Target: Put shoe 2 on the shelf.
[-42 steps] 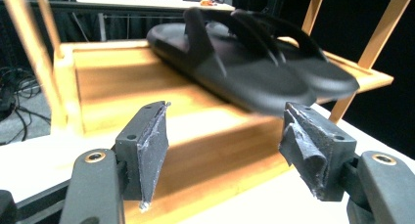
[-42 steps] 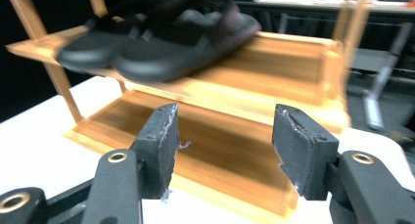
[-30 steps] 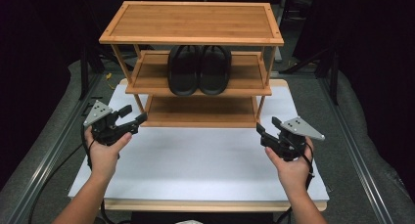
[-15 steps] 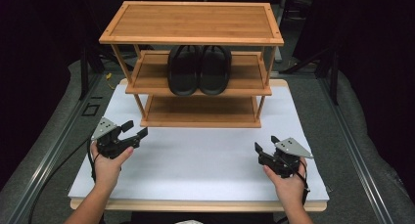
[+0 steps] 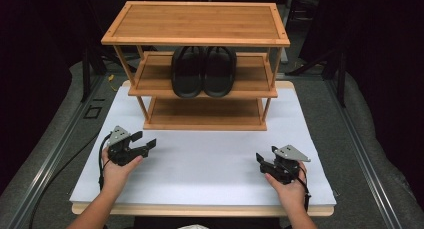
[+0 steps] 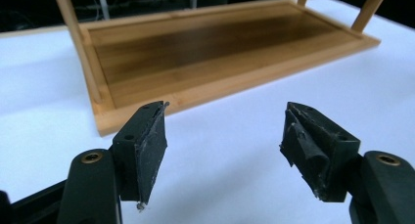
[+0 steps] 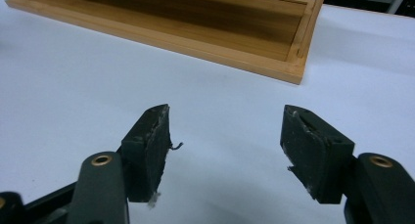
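Note:
A three-tier wooden shoe rack (image 5: 195, 19) stands at the back of a white board (image 5: 200, 159). A pair of black slippers (image 5: 202, 71) sits on its middle shelf. My left gripper (image 5: 146, 140) is low over the board at the front left, open and empty, and points at the rack's bottom shelf (image 6: 205, 48). Its jaws (image 6: 222, 131) stand wide apart. At the front right, my right gripper (image 5: 265, 155) is also low over the board. Its jaws (image 7: 225, 136) have just been opening and stand wide with nothing between them, and the bottom shelf's corner (image 7: 293, 62) lies ahead.
Grey padding (image 5: 350, 139) surrounds the white board, with metal rails (image 5: 55, 154) along both sides. Dark space lies beyond the rack. Black cables trail from both grippers toward the person.
Both hands have come down and nearer to the board's front edge, the left and the right together. The rack and the slippers have not moved.

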Available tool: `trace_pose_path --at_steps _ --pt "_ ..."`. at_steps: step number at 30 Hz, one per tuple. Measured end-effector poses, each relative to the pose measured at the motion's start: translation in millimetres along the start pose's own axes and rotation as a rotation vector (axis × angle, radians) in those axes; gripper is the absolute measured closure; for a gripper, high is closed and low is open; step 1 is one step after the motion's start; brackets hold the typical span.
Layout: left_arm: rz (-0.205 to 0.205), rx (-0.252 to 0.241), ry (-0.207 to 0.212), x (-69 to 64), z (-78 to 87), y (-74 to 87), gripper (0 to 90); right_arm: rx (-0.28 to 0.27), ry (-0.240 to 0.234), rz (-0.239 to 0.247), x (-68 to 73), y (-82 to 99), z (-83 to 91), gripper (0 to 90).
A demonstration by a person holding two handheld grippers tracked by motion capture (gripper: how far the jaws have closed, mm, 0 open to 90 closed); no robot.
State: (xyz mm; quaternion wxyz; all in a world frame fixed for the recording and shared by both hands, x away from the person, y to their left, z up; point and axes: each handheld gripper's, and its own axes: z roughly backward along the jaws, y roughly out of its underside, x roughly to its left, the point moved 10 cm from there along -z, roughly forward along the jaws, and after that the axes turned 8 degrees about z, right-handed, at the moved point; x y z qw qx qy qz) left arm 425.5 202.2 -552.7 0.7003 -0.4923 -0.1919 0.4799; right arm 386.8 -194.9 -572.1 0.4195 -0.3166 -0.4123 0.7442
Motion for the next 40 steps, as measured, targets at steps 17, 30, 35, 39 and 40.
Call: trace_pose_path --at_steps 17,30,35,39,40 --pt "-0.067 0.148 0.047 -20.9 -25.8 31.7 33.5 0.068 -0.034 0.040 9.0 9.2 -8.9 34.4" --pt "-0.082 0.183 0.060 -25.7 -29.7 37.9 33.5 0.086 -0.041 0.041 10.8 11.5 -11.2 34.0" --pt "-0.074 0.183 0.054 -23.5 -29.4 37.6 33.3 0.083 -0.047 0.031 10.3 12.1 -11.3 33.9" --pt "-0.050 0.178 0.032 -17.0 -28.4 35.4 32.6 0.098 -0.042 0.024 8.7 13.9 -11.1 33.0" --pt "-0.050 0.178 0.032 -17.0 -28.4 35.4 32.2 0.098 -0.042 0.024 8.7 13.9 -11.1 33.0"
